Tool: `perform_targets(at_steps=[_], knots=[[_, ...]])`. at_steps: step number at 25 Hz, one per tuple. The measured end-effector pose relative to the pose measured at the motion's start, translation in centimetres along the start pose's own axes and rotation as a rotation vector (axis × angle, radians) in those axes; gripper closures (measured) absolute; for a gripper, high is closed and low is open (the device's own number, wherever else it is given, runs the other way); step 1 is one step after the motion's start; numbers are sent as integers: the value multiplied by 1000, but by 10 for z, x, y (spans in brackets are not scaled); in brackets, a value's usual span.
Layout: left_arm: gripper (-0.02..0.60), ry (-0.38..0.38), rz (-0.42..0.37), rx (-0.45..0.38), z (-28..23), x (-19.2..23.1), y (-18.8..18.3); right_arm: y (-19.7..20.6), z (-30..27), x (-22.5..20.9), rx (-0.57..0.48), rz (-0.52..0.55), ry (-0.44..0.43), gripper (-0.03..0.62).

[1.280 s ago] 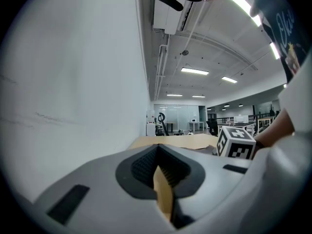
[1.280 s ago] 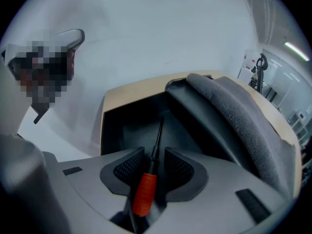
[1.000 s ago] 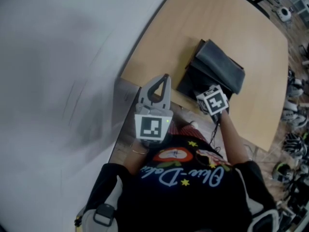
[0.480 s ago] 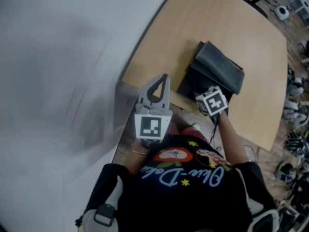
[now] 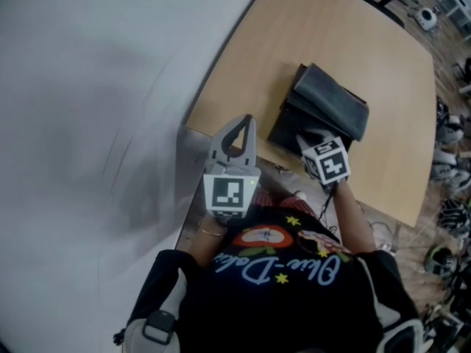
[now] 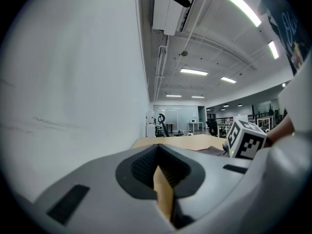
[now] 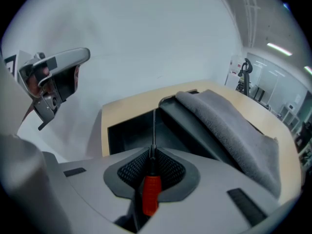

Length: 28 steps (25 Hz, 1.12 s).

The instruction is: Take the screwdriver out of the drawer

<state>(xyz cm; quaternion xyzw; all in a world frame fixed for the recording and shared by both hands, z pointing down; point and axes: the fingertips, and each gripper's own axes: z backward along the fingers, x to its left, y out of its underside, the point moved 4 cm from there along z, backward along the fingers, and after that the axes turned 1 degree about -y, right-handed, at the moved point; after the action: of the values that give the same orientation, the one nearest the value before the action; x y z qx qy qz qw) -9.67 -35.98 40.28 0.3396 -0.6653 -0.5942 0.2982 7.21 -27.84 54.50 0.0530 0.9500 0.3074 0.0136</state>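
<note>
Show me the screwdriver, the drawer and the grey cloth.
screwdriver (image 7: 151, 195): right gripper view, on its red handle.
drawer (image 7: 127, 136): right gripper view, on its dark bare inside.
grey cloth (image 7: 229, 130): right gripper view, on its upper face.

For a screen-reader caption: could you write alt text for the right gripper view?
The right gripper is closing its jaws on a red-handled screwdriver, whose thin shaft points into an open black drawer on a wooden table. A grey cloth lies over the box at right; the left gripper hovers upper left.
</note>
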Motion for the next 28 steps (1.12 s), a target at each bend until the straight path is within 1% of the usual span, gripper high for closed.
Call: perform_targets(at_steps=[7, 10, 14, 19, 24, 28], knots=[[581, 39, -6, 1, -5, -13, -5, -15, 44, 1, -181, -80, 43, 545], [581, 64, 4, 0, -6, -21, -8, -20, 63, -2, -253, -74, 77, 545], [581, 106, -7, -10, -10, -33, -13, -28, 90, -4, -330, -80, 110, 545], [581, 155, -18, -23, -12, -49, -20, -43, 126, 2, -440, -93, 114, 545], [581, 189, -57, -32, -10, -60, -23, -50, 151, 5, -523, -93, 131, 545], [581, 198, -39, -35, -7, -66, -28, -55, 163, 6, -567, -101, 122, 545]])
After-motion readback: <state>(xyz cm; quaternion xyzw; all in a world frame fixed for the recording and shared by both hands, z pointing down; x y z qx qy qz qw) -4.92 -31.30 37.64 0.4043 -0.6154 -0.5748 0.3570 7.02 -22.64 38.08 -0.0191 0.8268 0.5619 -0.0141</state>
